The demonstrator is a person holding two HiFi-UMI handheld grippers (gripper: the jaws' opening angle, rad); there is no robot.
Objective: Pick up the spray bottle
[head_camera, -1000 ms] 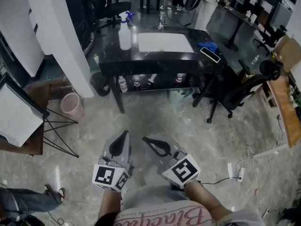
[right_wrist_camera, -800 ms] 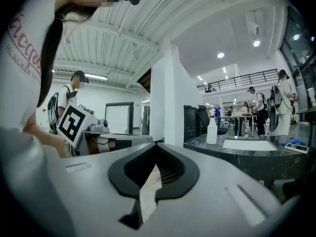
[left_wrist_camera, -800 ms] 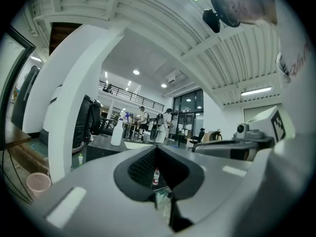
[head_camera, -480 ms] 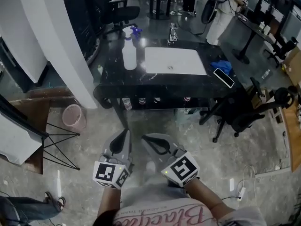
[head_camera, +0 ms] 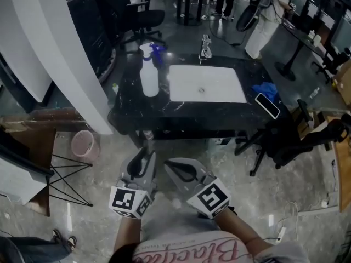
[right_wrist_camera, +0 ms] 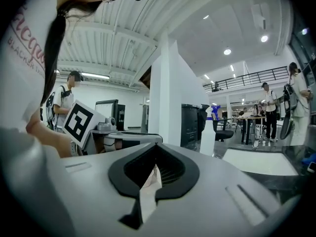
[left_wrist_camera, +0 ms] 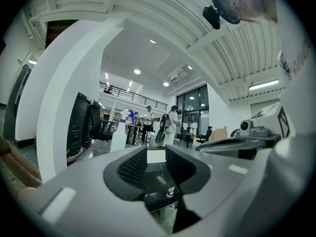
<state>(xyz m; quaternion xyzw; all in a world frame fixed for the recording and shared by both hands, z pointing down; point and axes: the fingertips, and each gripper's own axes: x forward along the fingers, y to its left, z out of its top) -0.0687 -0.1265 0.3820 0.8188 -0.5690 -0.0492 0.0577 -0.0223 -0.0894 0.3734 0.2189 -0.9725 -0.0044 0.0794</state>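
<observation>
The spray bottle [head_camera: 149, 74], clear white with a blue trigger head, stands upright on the far-left part of the black table [head_camera: 131, 111]. It also shows far off in the left gripper view as the spray bottle [left_wrist_camera: 118, 136] and in the right gripper view as the spray bottle [right_wrist_camera: 207, 128]. Both grippers are held low and level over the floor, short of the table's near edge. My left gripper [head_camera: 143, 159] is opening, its jaws a little apart with nothing between them [left_wrist_camera: 156, 157]. My right gripper [head_camera: 176, 167] is shut and empty [right_wrist_camera: 154, 166].
A white sheet [head_camera: 205, 84], a blue cloth [head_camera: 266, 88] and a phone [head_camera: 267, 106] lie on the table. A white pillar [head_camera: 71, 53] and a pink bin [head_camera: 83, 145] stand to the left, a folding stand [head_camera: 55, 174] nearer me. An office chair [head_camera: 299, 141] is at the right.
The table and the bottle have drawn nearer as both grippers moved forward over the floor. The left jaws have parted slightly.
</observation>
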